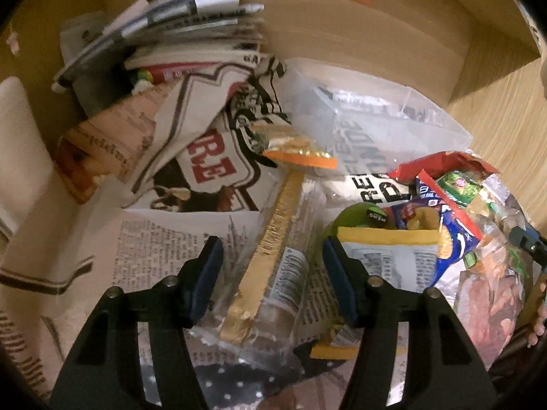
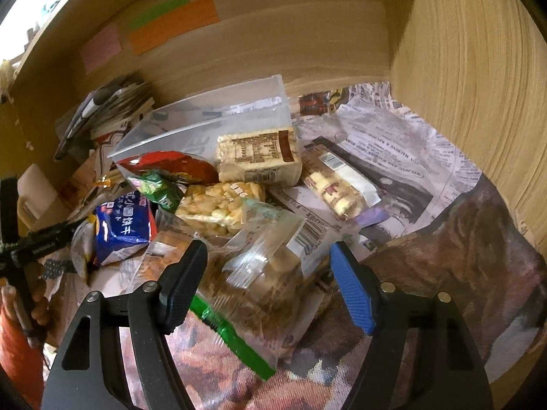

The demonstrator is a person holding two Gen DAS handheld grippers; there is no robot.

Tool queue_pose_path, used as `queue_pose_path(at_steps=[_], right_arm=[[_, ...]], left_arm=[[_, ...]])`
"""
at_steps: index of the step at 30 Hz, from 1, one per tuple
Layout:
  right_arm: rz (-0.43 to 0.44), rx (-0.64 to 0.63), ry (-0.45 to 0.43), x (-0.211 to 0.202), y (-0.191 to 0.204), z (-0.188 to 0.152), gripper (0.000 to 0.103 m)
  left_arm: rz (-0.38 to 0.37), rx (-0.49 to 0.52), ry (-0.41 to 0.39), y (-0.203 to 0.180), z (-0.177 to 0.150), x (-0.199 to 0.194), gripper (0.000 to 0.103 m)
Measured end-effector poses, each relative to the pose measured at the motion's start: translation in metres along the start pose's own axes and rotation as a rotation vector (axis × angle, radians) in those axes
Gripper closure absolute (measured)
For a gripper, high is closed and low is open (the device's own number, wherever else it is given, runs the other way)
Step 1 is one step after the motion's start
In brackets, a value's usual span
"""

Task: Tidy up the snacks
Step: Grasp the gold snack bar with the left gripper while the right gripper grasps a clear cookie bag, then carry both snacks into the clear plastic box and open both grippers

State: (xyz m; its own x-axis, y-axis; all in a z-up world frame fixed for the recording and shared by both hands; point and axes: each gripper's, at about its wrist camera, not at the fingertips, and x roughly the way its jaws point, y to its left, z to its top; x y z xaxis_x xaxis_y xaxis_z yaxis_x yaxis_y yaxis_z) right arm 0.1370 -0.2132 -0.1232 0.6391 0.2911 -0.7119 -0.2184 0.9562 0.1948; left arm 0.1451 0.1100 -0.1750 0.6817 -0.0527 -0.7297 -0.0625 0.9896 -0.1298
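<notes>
Between my left gripper [image 1: 273, 273] spread wide lies a gold-edged packet [image 1: 270, 256]; beyond, cloth [image 1: 205, 167] reads "RE". My right gripper [image 2: 268, 266] gapes around a clear bag [image 2: 259, 266] (barcode label showing).

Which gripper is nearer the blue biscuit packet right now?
Probably left. The left gripper is open beside the blue biscuit packet, which lies just off its right finger. The right gripper, open over a clear bag, has the packet further to its left.

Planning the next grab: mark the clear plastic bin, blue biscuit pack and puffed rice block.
clear plastic bin [image 2: 239, 106]: right wrist view, back wall.
blue biscuit pack [image 2: 123, 229]: right wrist view, printed front.
puffed rice block [image 2: 258, 157]: right wrist view, labelled top.
</notes>
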Motion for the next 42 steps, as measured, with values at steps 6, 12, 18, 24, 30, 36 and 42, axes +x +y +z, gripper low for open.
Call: queue_pose_path(at_steps=[6, 12, 18, 24, 30, 36, 42], right_arm=[[-0.024, 0.03, 0.012, 0.01, -0.005, -0.001, 0.018], [-0.06, -0.013, 0.004, 0.018, 0.0, -0.002, 0.025], [-0.06, -0.02, 0.007, 0.016, -0.006, -0.005, 0.055], [-0.058, -0.023, -0.033, 0.006, -0.007, -0.004, 0.058], [-0.042, -0.018, -0.098, -0.012, -0.007, 0.002, 0.058], [-0.023, -0.034, -0.179, -0.029, -0.002, 0.017, 0.058], [0.005, -0.086, -0.245, -0.036, 0.017, 0.037, 0.058]], left_arm=[[-0.01, 0.002, 0.017, -0.001, 0.002, 0.009, 0.042], [-0.013, 0.03, 0.001, -0.006, 0.001, 0.01, 0.06], [-0.002, 0.049, -0.013, -0.009, -0.004, 0.003, 0.064], [0.006, 0.041, -0.039, -0.008, -0.009, -0.012, 0.067], [0.012, 0.015, -0.076, -0.005, -0.01, -0.03, 0.067], [0.017, 0.009, -0.15, -0.007, -0.003, -0.059, 0.067], [0.016, 0.022, -0.226, -0.015, 0.014, -0.082, 0.067]])
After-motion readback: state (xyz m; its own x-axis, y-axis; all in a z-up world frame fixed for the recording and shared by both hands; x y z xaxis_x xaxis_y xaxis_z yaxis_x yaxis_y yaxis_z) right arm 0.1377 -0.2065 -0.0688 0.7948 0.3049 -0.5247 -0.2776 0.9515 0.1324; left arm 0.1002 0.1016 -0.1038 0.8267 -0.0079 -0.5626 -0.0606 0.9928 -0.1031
